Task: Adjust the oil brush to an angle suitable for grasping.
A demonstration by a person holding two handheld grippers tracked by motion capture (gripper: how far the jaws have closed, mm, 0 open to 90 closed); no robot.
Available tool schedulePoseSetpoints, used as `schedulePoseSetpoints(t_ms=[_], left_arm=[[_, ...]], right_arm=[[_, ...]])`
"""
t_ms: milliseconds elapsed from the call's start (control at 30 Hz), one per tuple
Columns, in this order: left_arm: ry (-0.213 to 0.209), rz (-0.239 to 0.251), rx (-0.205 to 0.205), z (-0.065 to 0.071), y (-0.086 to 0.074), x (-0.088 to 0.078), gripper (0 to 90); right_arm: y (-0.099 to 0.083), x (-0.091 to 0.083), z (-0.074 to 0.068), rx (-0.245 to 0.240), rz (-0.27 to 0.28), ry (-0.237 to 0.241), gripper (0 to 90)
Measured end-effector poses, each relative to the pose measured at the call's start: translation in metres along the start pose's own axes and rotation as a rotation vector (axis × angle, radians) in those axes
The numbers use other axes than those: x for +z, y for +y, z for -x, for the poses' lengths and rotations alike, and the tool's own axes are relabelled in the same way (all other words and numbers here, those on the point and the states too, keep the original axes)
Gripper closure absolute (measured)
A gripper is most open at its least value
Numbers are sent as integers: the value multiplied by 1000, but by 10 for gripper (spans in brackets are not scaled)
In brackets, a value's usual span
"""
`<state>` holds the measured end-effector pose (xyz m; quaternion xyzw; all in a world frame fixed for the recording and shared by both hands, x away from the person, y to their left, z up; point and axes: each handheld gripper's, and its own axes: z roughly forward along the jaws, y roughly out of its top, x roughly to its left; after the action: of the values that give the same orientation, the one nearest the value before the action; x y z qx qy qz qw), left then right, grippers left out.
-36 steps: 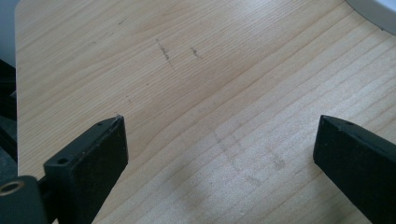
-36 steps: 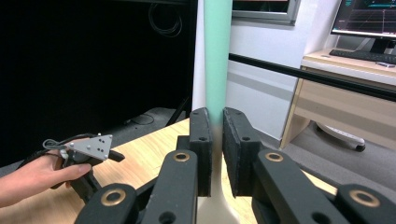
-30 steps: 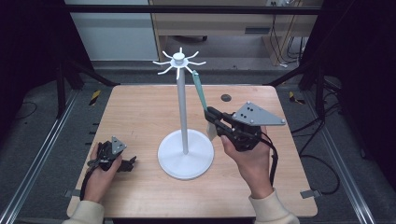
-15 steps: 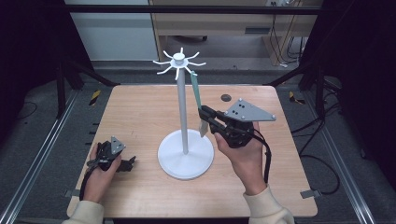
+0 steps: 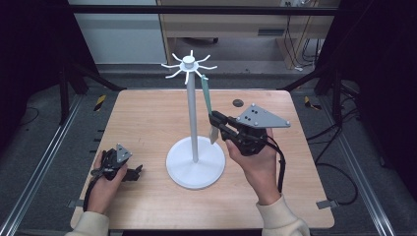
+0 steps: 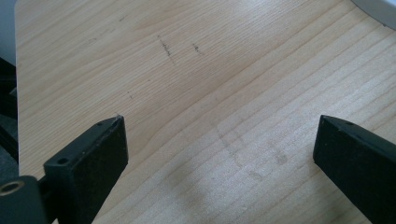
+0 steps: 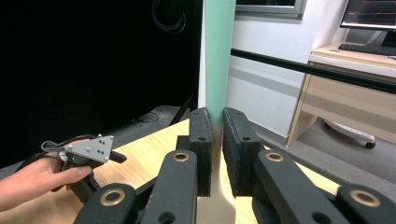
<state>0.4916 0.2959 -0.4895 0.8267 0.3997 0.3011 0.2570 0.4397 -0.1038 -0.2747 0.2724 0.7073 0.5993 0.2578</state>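
One wooden table (image 5: 147, 123) carries everything here. Near its middle stands a white stand (image 5: 193, 147), a round base with a thin upright pole topped by a ring of short hooks. A long flat utensil (image 5: 207, 98), with a green handle and a pale lower end, hangs upright just beside the pole, its top up against one of the hooks; whether it is hooked on cannot be told. The right gripper (image 5: 215, 119), held in the person's right hand (image 5: 258, 164), has its jaws closed narrowly on the lower part of that utensil. The left gripper (image 5: 133, 172) lies low at the table's near left in the left hand (image 5: 104, 184), jaws spread wide over bare wood. A small dark round object (image 5: 238, 103) sits on the far side of the table.
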Motion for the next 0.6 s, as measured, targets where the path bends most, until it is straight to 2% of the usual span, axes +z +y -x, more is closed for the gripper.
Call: schedulePoseSetpoints(t_ms=[67,233,367,500,600], left_arm=[[0,0,2,0,0,0,27],[-1,1,2,0,0,0,27],[0,4,-2,-1,0,0,27],[-3,5,-2,0,0,0,26],[-4,6,-1,1,1,0,27]], right_arm=[[0,-1,-1,6,2,2,819],[0,-5,-2,19,12,4,747],[-2,-11,0,23,7,-18,696],[-8,-15,10,48,-9,-68,598],[-15,-14,20,55,-67,-149,476]])
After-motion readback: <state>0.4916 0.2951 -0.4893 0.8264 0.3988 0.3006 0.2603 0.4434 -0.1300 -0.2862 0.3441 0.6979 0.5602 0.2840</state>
